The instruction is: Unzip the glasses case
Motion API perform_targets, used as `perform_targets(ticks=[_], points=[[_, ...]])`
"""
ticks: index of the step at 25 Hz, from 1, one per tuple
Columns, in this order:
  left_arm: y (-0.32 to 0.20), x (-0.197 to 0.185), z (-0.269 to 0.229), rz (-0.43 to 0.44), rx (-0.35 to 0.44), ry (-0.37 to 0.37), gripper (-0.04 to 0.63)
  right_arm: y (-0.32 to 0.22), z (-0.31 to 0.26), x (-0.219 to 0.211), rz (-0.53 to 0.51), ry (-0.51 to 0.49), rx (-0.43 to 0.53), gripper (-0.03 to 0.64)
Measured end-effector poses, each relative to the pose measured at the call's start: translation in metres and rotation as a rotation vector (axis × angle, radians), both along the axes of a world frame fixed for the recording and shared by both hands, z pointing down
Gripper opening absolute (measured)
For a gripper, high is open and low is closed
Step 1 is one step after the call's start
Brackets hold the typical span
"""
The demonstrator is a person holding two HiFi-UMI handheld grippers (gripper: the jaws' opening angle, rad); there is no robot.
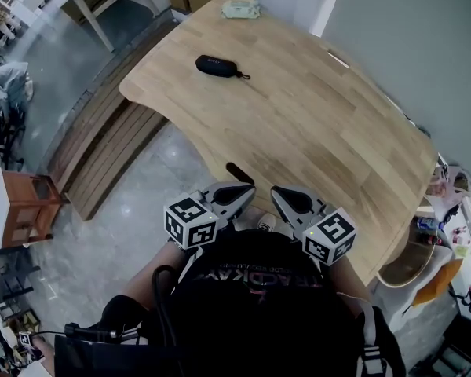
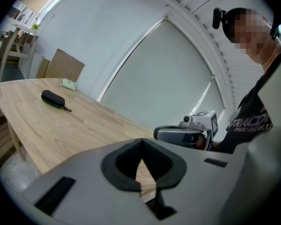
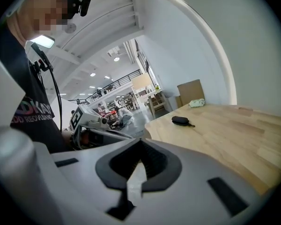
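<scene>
approach stage: left gripper (image 1: 234,193) and right gripper (image 1: 292,199) both clenched empty, glasses case (image 1: 217,66) well apart across table (image 1: 322,132); next likely reach over, open jaws, pin case, take zip tab (image 1: 245,75).

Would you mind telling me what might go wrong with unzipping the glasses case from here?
The glasses case lies loose on the smooth table, near its edge; pulling its zip unpinned may drag it off. Its pull cord is small, so a grab may miss. The left tongs and right tongs are both shut and must open first.
</scene>
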State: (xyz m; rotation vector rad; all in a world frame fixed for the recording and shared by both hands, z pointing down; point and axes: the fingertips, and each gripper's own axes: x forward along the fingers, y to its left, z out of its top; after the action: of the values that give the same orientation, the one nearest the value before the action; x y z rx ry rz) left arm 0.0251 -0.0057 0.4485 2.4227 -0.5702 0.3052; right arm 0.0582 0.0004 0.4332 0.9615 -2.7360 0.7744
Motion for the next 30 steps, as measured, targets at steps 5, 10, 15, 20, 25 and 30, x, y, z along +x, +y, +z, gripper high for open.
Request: perform_targets(ticks=[5,10,15,20,25,30], points=[[0.011,0.004,0.001,-0.018,0.005,0.003,0.012,0.013,0.002,0.005,-0.01,-0.003,-0.002,0.017],[0.021,0.009,0.001,-0.023,0.012,0.004,0.012,0.023,0.0,0.009,-0.022,-0.001,0.01,0.017],[0.024,0.008,0.0,-0.037,0.021,0.005,0.012,0.027,-0.001,0.008,-0.035,0.001,0.026,0.016],[0.023,0.007,-0.004,-0.045,0.037,0.003,0.012,0.026,-0.003,0.008,-0.04,-0.001,0.035,0.017],[0.025,0.006,-0.006,-0.039,0.085,-0.038,0.012,0.027,-0.003,0.005,-0.043,0.002,0.037,0.017],[0.026,0.006,-0.006,-0.027,0.082,-0.039,0.012,0.028,-0.004,0.004,-0.038,0.001,0.036,0.017]])
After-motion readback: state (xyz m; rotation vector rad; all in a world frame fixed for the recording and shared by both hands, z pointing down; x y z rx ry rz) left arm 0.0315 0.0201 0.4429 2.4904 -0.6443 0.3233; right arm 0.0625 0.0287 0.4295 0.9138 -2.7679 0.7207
